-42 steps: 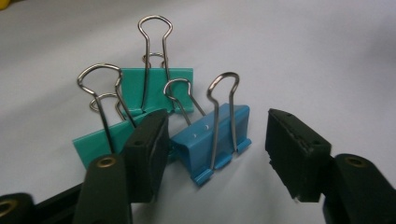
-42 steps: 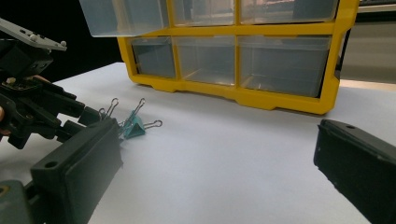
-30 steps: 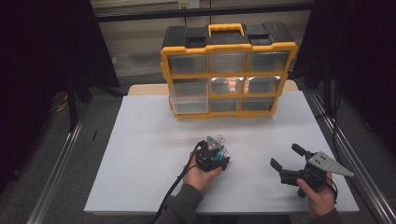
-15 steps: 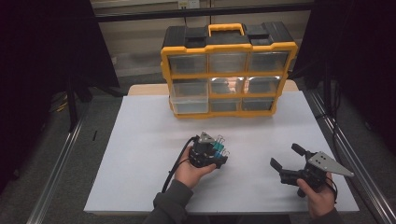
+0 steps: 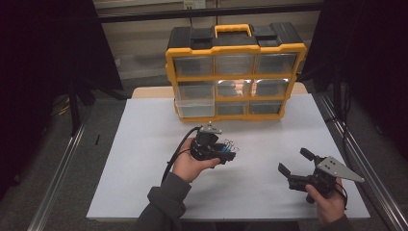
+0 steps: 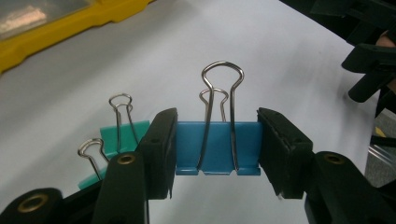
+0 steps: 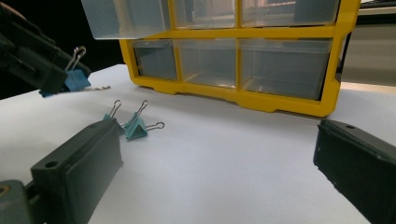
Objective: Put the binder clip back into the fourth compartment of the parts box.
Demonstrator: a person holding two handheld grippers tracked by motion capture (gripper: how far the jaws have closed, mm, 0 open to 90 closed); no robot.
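1. The left hand-held gripper (image 6: 217, 140) was clenched on a small blue steel binder clip with wire loop handles (image 6: 217, 147), its black pads pressing the two ends of the blue body, handles pointing up. The clip hung clear above the white counter (image 5: 144, 144), in front of the yellow-and-black plastic drawer organiser (image 5: 235, 72).
2. The clip looked light and stiff. Its painted steel seemed likely to slip, so the flat ends of the body seemed the better hold, since the wire handles would probably swivel.
3. Two teal steel binder clips (image 7: 133, 125) lay on the counter just beside each other, below and behind the held one.
4. The right hand-held gripper (image 5: 297, 163) rested released, jaws spread wide with nothing between them.
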